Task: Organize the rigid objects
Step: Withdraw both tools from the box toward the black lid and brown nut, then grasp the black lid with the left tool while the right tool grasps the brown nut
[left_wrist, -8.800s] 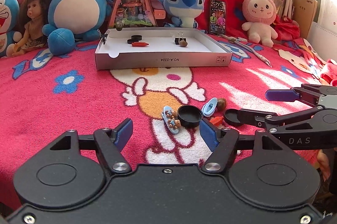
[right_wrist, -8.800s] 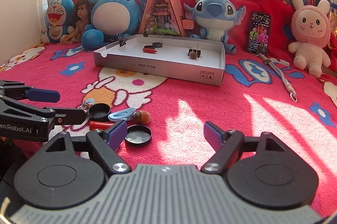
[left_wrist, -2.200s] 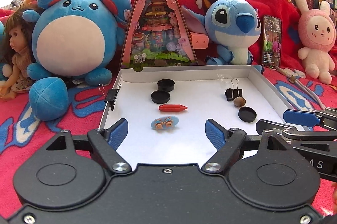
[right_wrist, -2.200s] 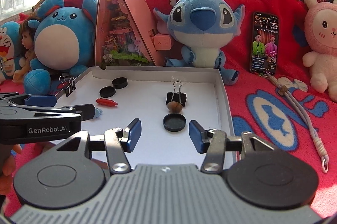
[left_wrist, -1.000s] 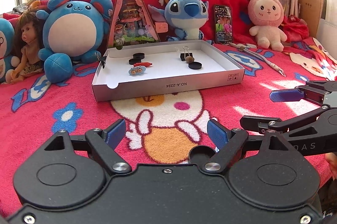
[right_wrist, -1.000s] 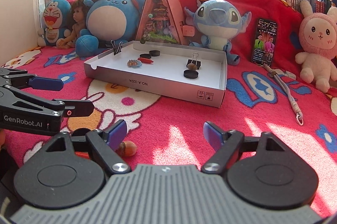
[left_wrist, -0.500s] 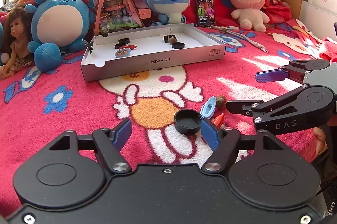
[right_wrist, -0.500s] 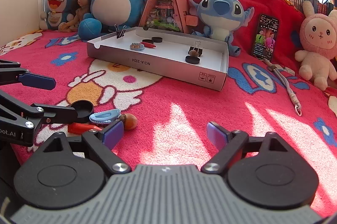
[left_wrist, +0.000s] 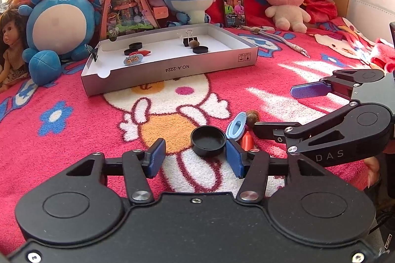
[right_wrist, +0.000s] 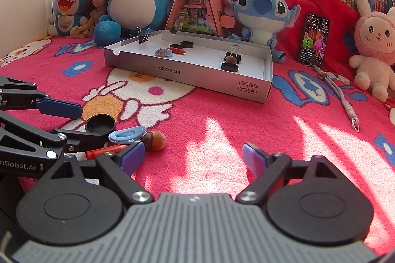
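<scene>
On the red blanket (left_wrist: 74, 139) we see a black cap (left_wrist: 208, 140) lying open side up, beside a blue clip (left_wrist: 236, 126), an orange piece (left_wrist: 246, 140) and an acorn (left_wrist: 252, 114).

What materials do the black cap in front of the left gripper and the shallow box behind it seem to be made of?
The black cap looks like moulded plastic with a matte finish: even black, a smooth rim, only a dull sheen. The shallow box looks like thin cardboard: a grey outer wall with printed lettering, a white inside, and a cut notch at one folded corner. Neither can be confirmed by sight alone.
</scene>
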Tool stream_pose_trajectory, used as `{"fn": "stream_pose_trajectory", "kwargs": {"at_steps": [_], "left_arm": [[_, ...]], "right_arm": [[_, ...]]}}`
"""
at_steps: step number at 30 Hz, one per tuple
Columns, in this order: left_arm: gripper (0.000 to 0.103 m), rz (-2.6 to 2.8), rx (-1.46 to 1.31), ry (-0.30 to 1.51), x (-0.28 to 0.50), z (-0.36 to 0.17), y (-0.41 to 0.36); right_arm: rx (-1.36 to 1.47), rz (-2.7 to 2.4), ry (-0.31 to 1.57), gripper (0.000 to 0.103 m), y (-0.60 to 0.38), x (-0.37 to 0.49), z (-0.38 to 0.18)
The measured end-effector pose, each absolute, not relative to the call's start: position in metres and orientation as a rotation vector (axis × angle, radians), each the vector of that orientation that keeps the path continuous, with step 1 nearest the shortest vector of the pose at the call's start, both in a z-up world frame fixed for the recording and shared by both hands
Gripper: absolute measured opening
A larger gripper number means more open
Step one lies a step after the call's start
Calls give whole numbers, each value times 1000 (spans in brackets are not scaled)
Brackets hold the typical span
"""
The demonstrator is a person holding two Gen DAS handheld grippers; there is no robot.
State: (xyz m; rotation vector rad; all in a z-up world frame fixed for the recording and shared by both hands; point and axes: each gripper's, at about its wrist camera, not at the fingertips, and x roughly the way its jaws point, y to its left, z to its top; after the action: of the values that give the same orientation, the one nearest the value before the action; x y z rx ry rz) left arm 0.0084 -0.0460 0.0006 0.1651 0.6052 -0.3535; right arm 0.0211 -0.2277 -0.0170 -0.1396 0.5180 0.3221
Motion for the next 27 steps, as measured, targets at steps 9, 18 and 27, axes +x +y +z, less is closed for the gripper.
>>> {"fn": "stream_pose_trajectory", "kwargs": {"at_steps": [9,18,27], "left_arm": [[40,-343,152,609,14,0,-45],[39,-325,144,604,17,0,-44],[45,-294,167,590,22,-2,-46]], "right_arm": [[-140,326,510,92,-224,22,-20],[-121,352,513,81,-220,21,-19],[-99,374,497,53,-216,19,-17]]}}
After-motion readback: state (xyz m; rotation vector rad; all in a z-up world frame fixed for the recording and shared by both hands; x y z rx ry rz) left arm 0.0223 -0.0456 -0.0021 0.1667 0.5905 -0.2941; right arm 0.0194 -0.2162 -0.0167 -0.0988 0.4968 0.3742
